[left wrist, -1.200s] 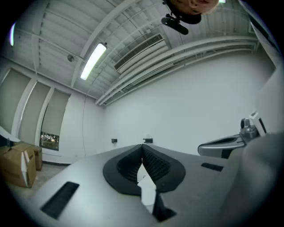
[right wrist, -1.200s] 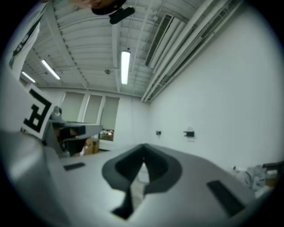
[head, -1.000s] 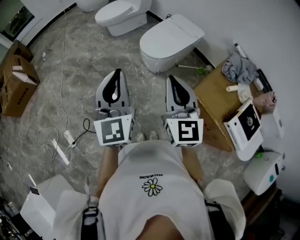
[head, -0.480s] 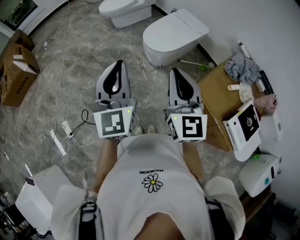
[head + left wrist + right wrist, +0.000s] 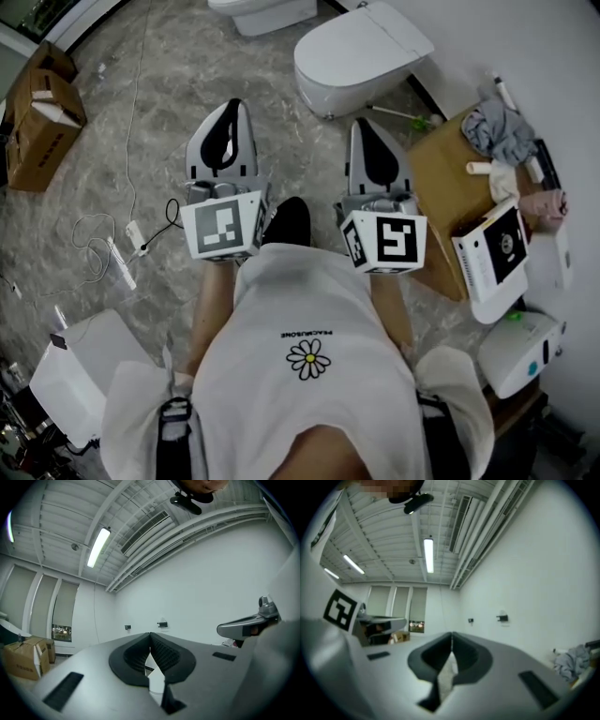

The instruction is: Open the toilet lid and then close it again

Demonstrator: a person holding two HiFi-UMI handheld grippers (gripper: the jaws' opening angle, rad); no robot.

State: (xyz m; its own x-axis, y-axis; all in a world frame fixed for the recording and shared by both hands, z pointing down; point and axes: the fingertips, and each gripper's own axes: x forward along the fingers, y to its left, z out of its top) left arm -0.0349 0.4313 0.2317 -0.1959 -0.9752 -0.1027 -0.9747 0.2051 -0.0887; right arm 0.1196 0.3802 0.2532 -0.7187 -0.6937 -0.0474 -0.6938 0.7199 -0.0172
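A white toilet (image 5: pixel 361 54) with its lid down stands against the wall at the top of the head view. My left gripper (image 5: pixel 232 106) and right gripper (image 5: pixel 366 125) are held side by side in front of the person, short of the toilet and apart from it. Both are shut with nothing between the jaws. In the left gripper view the left gripper (image 5: pixel 149 634) points level at a white wall, and the right gripper (image 5: pixel 451 633) does the same in its own view. Neither gripper view shows the toilet.
A second white toilet (image 5: pixel 262 11) stands at the top edge. A wooden table (image 5: pixel 448 192) at the right carries a grey cloth (image 5: pixel 502 129) and a boxed item (image 5: pixel 494 246). Cardboard boxes (image 5: pixel 42 112) sit at the left, a cable and power strip (image 5: pixel 122 258) on the marble floor.
The person has stepped toward the toilet: it has slid up in the head view, and a dark shoe now shows between the grippers. Both grippers stay shut.
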